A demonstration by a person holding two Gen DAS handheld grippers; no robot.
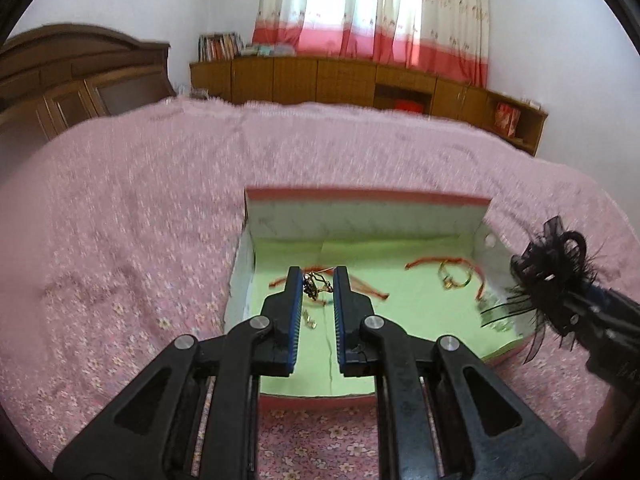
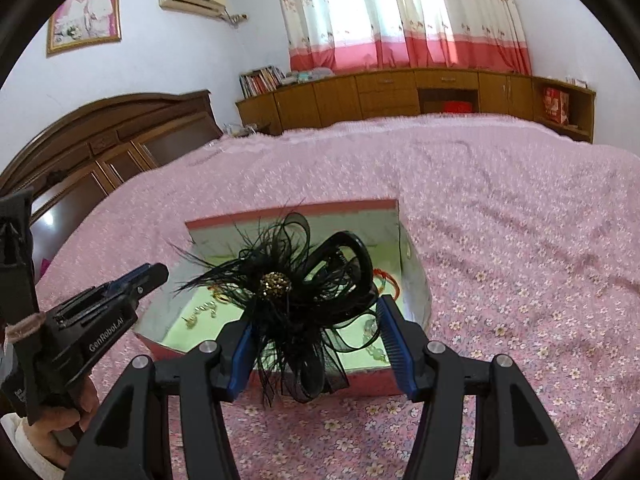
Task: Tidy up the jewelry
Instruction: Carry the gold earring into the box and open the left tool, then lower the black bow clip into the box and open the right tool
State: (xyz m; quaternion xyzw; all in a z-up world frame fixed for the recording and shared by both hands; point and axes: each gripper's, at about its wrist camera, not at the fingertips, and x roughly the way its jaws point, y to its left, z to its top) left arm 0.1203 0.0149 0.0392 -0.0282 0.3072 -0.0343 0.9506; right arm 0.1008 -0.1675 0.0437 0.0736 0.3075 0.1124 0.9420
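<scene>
An open box with a pink rim (image 1: 360, 194) (image 2: 300, 210) and a green floor lies on the bed. My left gripper (image 1: 317, 277) (image 2: 154, 274) hovers over its left part, shut on a small gold-and-dark jewelry piece (image 1: 314, 286) at the fingertips. My right gripper (image 2: 316, 320) (image 1: 580, 308) is at the box's right side, shut on a black feathered hair clip (image 2: 296, 280) (image 1: 548, 264) with a gold beaded centre. On the green floor lie a red cord (image 1: 436, 261), a gold bangle (image 1: 454, 278), small gold earrings (image 1: 310, 321) (image 2: 196, 316) and pale beads (image 2: 374, 350).
A pink flowered bedspread (image 1: 140, 220) (image 2: 520, 240) surrounds the box. A dark wooden headboard (image 2: 100, 148) rises at the left. Low wooden cabinets (image 1: 340, 80) and a curtained window stand beyond the bed. A hand (image 2: 60, 420) holds the left gripper's handle.
</scene>
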